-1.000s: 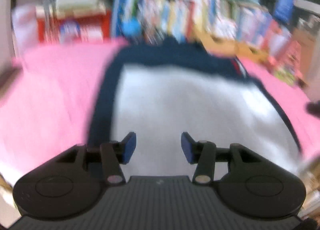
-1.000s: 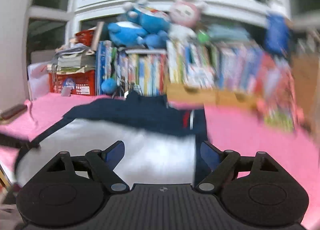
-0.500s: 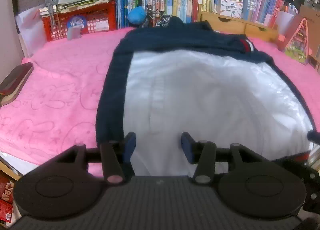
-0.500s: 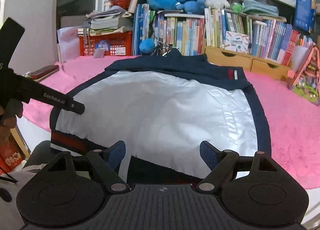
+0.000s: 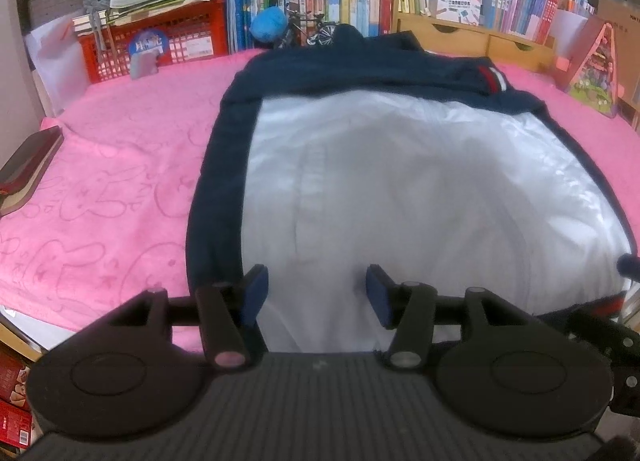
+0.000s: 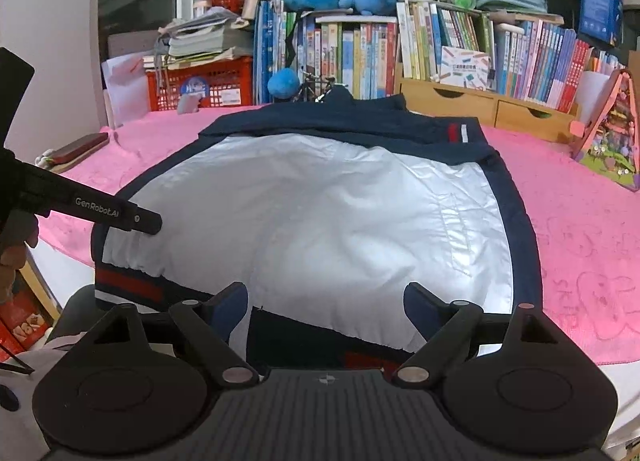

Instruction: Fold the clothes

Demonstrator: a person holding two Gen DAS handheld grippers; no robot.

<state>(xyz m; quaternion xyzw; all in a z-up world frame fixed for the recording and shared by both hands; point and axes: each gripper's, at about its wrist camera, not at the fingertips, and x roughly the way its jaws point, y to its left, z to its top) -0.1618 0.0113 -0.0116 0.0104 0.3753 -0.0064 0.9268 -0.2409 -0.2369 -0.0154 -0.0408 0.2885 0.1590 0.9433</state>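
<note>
Hovering tilted down, both tongs [image 5: 316, 293] [image 6: 326, 307] gape over the jacket [image 6: 320, 213].

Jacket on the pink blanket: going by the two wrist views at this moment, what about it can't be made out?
- Near hem of the jacket: right wrist view, partly hidden behind the right gripper body.
- Near edge: left wrist view, covered by the left gripper.
- Sleeves: neither view shows them separately; folded under or not, cannot tell.
- Collar: both views, a dark bunch against the books, shape unclear.
</note>
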